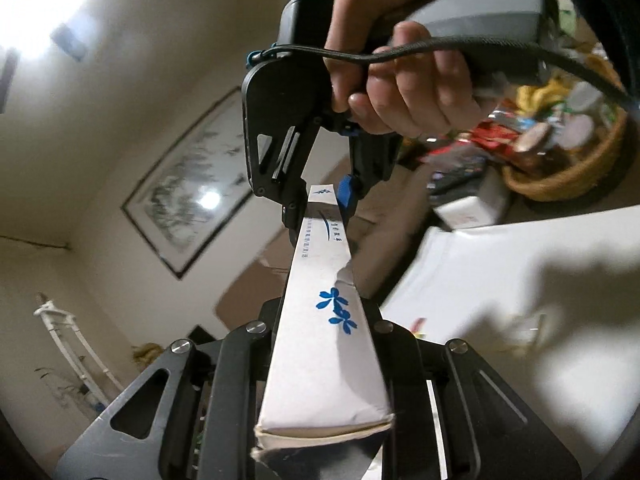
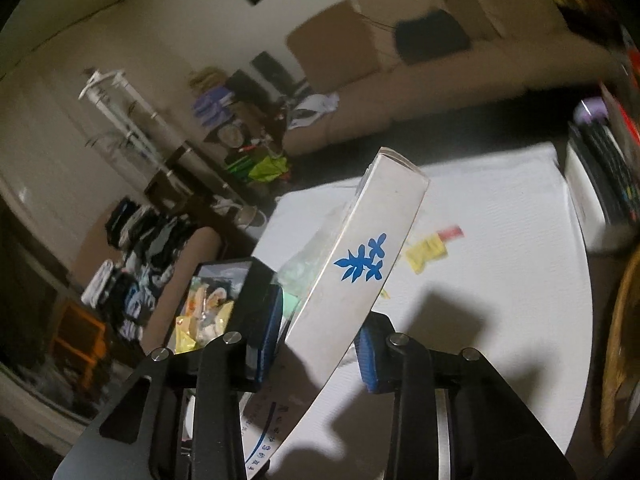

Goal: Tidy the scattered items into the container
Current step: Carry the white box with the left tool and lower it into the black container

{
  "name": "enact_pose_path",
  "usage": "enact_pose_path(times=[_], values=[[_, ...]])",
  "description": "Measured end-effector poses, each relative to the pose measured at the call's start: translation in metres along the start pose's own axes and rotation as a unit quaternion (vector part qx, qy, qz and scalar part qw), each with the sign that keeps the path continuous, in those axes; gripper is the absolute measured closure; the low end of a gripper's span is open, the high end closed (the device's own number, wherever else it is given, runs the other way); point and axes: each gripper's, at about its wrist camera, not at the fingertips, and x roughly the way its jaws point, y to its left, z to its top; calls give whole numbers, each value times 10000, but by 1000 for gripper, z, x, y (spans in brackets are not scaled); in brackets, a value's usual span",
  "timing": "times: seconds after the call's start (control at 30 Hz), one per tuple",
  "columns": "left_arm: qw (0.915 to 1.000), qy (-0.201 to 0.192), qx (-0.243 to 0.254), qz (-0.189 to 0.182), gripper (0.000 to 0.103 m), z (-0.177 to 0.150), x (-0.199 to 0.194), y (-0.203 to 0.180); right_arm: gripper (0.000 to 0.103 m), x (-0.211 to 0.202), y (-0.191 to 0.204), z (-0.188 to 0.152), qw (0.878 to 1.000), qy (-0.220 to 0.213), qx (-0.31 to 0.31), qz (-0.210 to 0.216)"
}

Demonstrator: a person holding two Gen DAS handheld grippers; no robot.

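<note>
A long white box with a blue flower print [image 1: 326,344] is held in the air between both grippers. My left gripper [image 1: 326,320] is shut on its near end. My right gripper shows in the left wrist view [image 1: 320,208], its fingers closed on the box's far end, held by a hand. In the right wrist view the same box [image 2: 356,268] runs between my right gripper's blue pads [image 2: 316,344]. A woven basket [image 1: 568,176] full of packets stands at the upper right. A yellow packet [image 2: 426,252] lies on the white table [image 2: 500,300].
A white box with a dark top [image 2: 592,192] stands at the table's right edge, also in the left wrist view [image 1: 472,204]. A red packet [image 2: 452,232] lies beside the yellow one. A sofa [image 2: 380,92] and a cluttered rack [image 2: 132,248] stand beyond the table.
</note>
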Motion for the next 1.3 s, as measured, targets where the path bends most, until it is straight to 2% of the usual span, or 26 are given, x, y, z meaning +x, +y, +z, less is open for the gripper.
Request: enact_pose_path(times=[0.17, 0.33, 0.53, 0.7, 0.8, 0.93, 1.0, 1.07, 1.2, 1.3], values=[[9983, -19, -256, 525, 85, -21, 1, 29, 69, 10, 61, 14, 9975, 158, -679, -110], [9932, 225, -557, 1001, 86, -44, 1, 69, 69, 20, 120, 18, 9926, -19, -1214, -26], [9795, 643, -990, 1629, 85, -85, 1, 124, 70, 32, 189, 8, 9821, -334, -1822, 342], [9649, 986, -1490, 1923, 85, -124, -10, 170, 70, 64, 233, 4, 9774, -297, -1991, 643], [9584, 1247, -1613, 1997, 85, -144, -17, 188, 71, 94, 264, 3, 9734, -151, -2139, 803], [9536, 1716, -1344, 2077, 85, -170, -25, 211, 71, 131, 294, 1, 9692, 117, -2172, 1152], [9511, 1993, -931, 2167, 85, -185, -30, 219, 71, 156, 304, 0, 9665, 372, -2042, 1511], [9445, 2402, -448, 2196, 85, -205, -31, 222, 71, 177, 307, -3, 9623, 595, -1906, 1845], [9354, 3038, -148, 1801, 85, -237, -32, 226, 71, 239, 298, -16, 9565, 1042, -1445, 2310], [9199, 3688, 267, 1310, 85, -263, -26, 221, 70, 285, 278, -27, 9515, 1393, -947, 2575]])
